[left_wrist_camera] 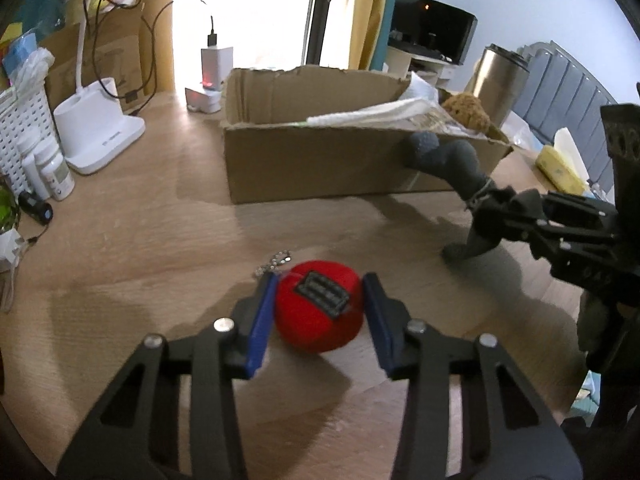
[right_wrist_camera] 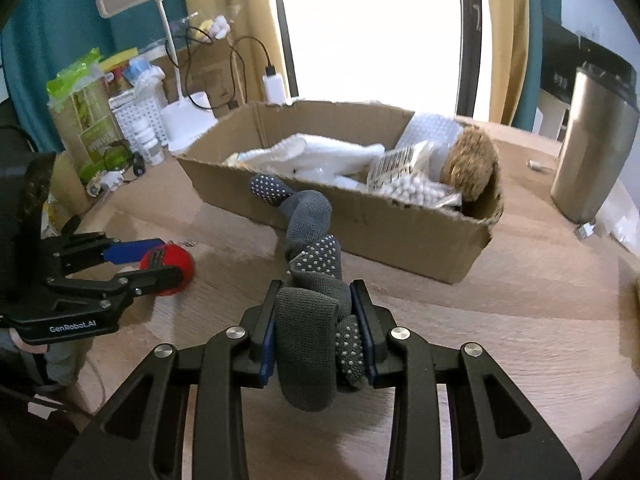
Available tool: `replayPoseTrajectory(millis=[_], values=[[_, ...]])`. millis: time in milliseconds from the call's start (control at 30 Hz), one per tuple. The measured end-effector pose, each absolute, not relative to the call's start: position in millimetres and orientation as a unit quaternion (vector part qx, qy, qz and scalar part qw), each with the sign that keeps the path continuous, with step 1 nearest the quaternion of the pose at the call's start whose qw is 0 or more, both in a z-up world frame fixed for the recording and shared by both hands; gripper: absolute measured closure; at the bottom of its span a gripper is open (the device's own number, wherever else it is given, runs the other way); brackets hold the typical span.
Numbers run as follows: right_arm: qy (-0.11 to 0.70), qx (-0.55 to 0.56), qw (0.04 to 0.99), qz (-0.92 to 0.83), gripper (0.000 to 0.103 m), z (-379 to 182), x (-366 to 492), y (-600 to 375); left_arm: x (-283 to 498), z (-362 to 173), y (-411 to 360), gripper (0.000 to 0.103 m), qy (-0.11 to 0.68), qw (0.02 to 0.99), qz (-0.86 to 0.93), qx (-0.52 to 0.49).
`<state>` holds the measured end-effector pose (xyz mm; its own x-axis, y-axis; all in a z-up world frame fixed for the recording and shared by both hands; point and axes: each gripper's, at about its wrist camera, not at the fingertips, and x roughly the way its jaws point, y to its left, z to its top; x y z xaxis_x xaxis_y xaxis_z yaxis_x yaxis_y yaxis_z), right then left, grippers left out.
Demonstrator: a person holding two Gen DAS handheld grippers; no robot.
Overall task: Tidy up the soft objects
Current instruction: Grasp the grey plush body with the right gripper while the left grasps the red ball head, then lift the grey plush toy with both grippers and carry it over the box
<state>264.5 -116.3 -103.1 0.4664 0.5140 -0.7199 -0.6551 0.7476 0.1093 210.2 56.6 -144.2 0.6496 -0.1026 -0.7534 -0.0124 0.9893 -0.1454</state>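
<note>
Socks (right_wrist_camera: 316,320), dark grey and bundled, sit clenched in the right gripper (right_wrist_camera: 316,334) with loose ends trailing toward the cardboard box (right_wrist_camera: 360,236) ahead, where they could snag its rim, while the left gripper (left_wrist_camera: 318,312) brackets the red ball (left_wrist_camera: 318,312), possibly unsqueezed, risking slippage.

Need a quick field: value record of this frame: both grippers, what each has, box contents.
left gripper: fingers either side of the red plush ball on the wooden table; whether they press it cannot be told
right gripper: shut on the grey grip socks, whose far end leans against the box's front wall
cardboard box: open top, on the table
box contents: white plush, brown plush, bag of white beads
beside box: steel tumbler
</note>
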Motion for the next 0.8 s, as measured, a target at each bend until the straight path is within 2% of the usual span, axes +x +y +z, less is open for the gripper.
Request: replayPoseTrajectory(millis=[800], values=[[0.325, -0.088, 0.873, 0.351, 0.068, -50.1, 256.1, -140.0, 193.8, -84.0, 45.5, 0.059, 0.349, 0.934, -0.036, -0.074]])
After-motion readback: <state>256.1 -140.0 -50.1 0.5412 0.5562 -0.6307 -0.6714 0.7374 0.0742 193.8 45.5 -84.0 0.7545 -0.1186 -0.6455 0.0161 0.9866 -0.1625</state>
